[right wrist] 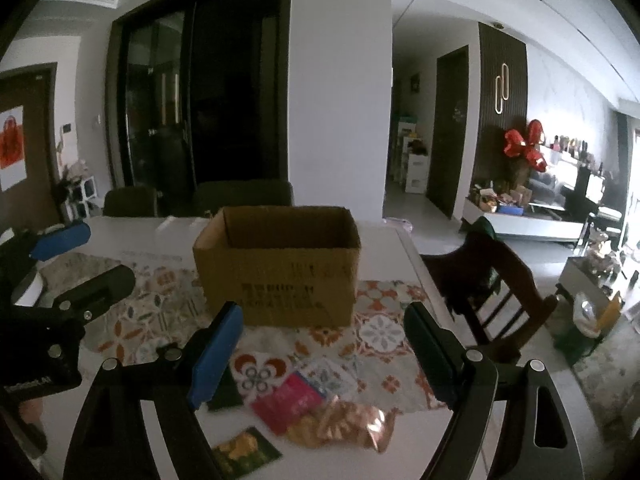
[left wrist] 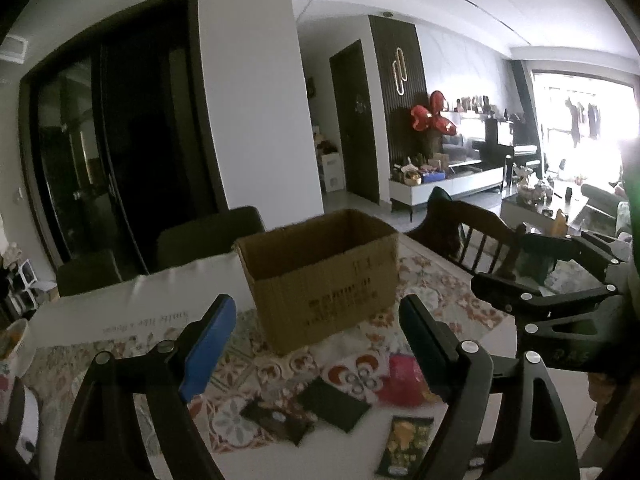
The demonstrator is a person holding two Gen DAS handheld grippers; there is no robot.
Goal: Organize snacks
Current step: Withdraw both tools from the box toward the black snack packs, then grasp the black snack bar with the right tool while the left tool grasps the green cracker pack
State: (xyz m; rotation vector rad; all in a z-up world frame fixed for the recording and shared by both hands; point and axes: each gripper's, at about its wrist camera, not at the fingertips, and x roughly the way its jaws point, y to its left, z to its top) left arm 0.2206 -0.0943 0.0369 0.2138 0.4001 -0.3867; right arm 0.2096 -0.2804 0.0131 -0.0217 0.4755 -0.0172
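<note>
L gripper fingers released | R gripper released | snacks before box

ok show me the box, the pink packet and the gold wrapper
box (right wrist: 280, 280), right wrist view, front wall
pink packet (right wrist: 286, 402), right wrist view, middle of its face
gold wrapper (right wrist: 344, 424), right wrist view, crinkled middle
</note>
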